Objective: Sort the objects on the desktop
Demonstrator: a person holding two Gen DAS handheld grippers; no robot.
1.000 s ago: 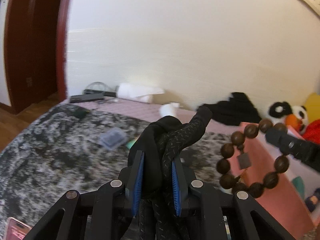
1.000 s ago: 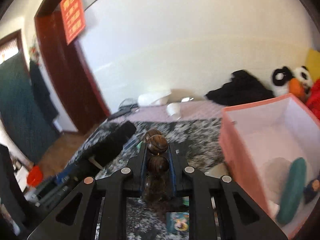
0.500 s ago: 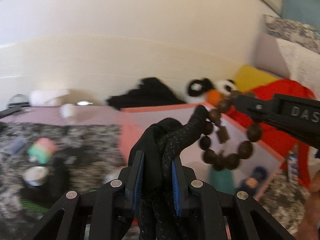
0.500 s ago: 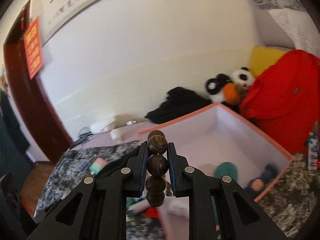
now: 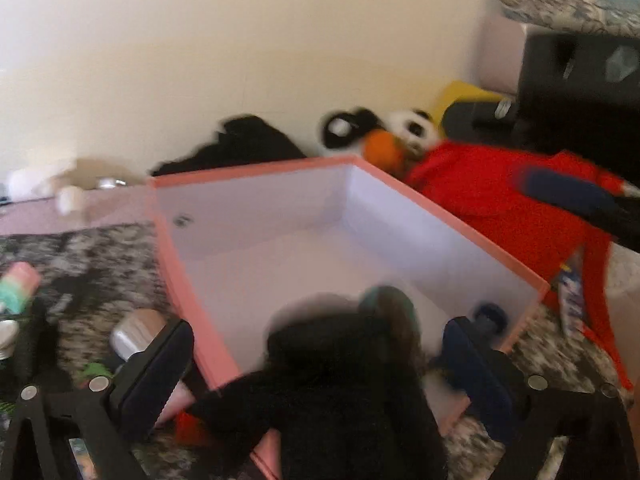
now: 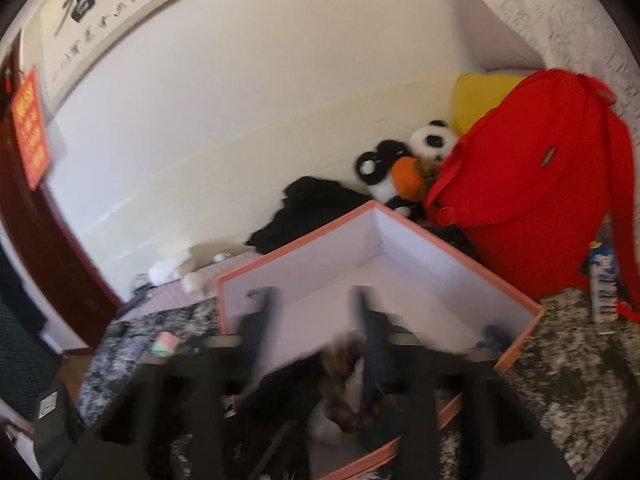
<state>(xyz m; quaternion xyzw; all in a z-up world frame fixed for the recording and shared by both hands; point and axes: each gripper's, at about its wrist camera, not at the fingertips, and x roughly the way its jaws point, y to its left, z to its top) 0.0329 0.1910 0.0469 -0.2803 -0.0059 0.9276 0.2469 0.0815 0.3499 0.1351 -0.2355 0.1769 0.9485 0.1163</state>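
Both hand-held grippers are recorded as carried from above the mottled grey surface (image 5: 96, 256) to above the pink box (image 5: 256, 172), and both sets of jaws, clamped a second ago, are now parting.

Left hand-held gripper (image 5: 316, 364): jaws spread wide and opening. Black glove (image 5: 332, 392), formerly pinched between the blue pads, is seen blurred between the fingers, clear of both pads, over the near part of the box. Whether it rests on the box floor cannot be told.

Right hand-held gripper (image 6: 316, 312): jaws spread wide and opening, heavily blurred. Wooden bead bracelet (image 6: 344, 404), formerly gripped, is seen released below the fingers, low in the near end of the box; contact with the right finger cannot be told through the blur.

Pink box: open-topped, white-lined, set on the surface. A teal item (image 5: 384, 300) and a small dark blue item (image 5: 490, 316) are noted inside, near the front wall.

Left on the surface, beside the box: a pink-and-green striped item (image 5: 18, 288) and a silver round item (image 5: 136, 332).

Behind the box, against the wall: red backpack (image 6: 536, 200), panda plush (image 6: 432, 140), black cloth (image 6: 312, 204), yellow cushion (image 6: 480, 96).
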